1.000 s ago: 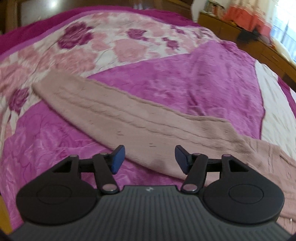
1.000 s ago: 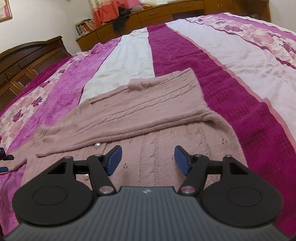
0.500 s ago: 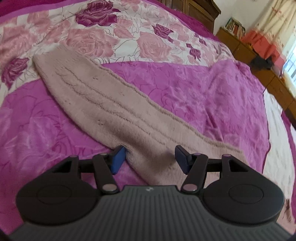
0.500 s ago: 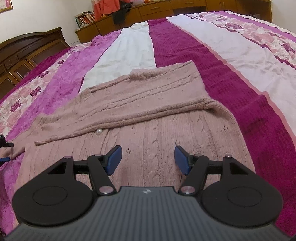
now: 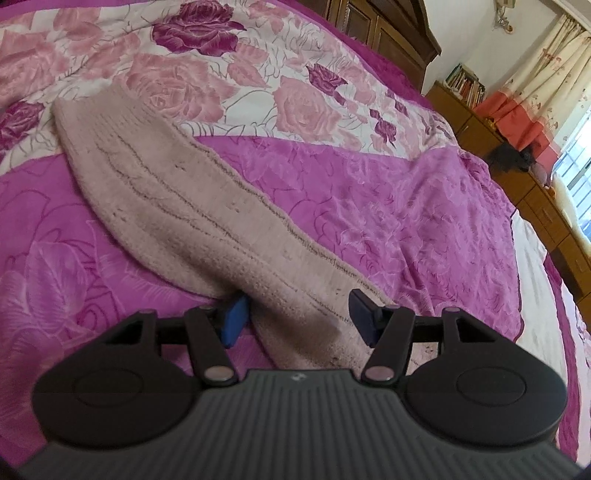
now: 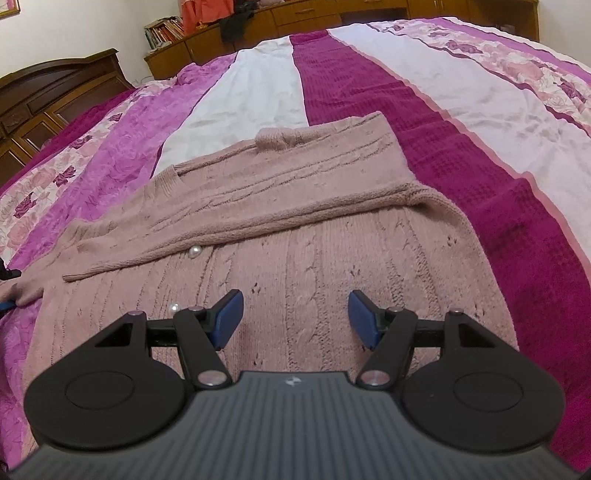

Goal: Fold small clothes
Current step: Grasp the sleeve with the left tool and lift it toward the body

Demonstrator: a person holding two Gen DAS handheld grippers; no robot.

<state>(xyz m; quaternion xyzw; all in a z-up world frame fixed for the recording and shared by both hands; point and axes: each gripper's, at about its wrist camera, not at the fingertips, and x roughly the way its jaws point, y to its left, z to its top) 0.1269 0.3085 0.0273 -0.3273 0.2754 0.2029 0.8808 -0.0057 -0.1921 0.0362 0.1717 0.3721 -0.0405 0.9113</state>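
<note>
1. Cardigan (image 6: 295, 236): a dusty-pink cable-knit one with pearl buttons (image 6: 194, 252), lying flat on the bed, its body across the purple, white and magenta stripes of the bedspread (image 6: 461, 122).
2. One sleeve is already folded: in the right wrist view it lies across the chest as a band from the far shoulder toward the buttons. I judge that step done.
3. The other sleeve (image 5: 177, 199) is not yet folded. In the left wrist view it stretches straight out from the body, its cuff (image 5: 85, 110) resting at the edge of the rose-printed panel.
4. Left gripper (image 5: 295, 317): its fingers straddle the sleeve close to the shoulder end. The blue pads stand apart, one at each edge of the knit, and I see no pinch in the fabric, so I read them as released, not gripping.
5. Right gripper (image 6: 293, 319): it hovers low over the lower front of the cardigan, fingers spread wide with nothing between them.
6. What is left, by my judgement: take hold of the outstretched sleeve and lay it across the chest to match the first, then fold the body up on itself. That puts the task somewhere under halfway.
7. Around the bed: a dark wooden headboard (image 6: 59, 85) and low wooden cabinets (image 6: 295, 18) with books and clothes on top.
</note>
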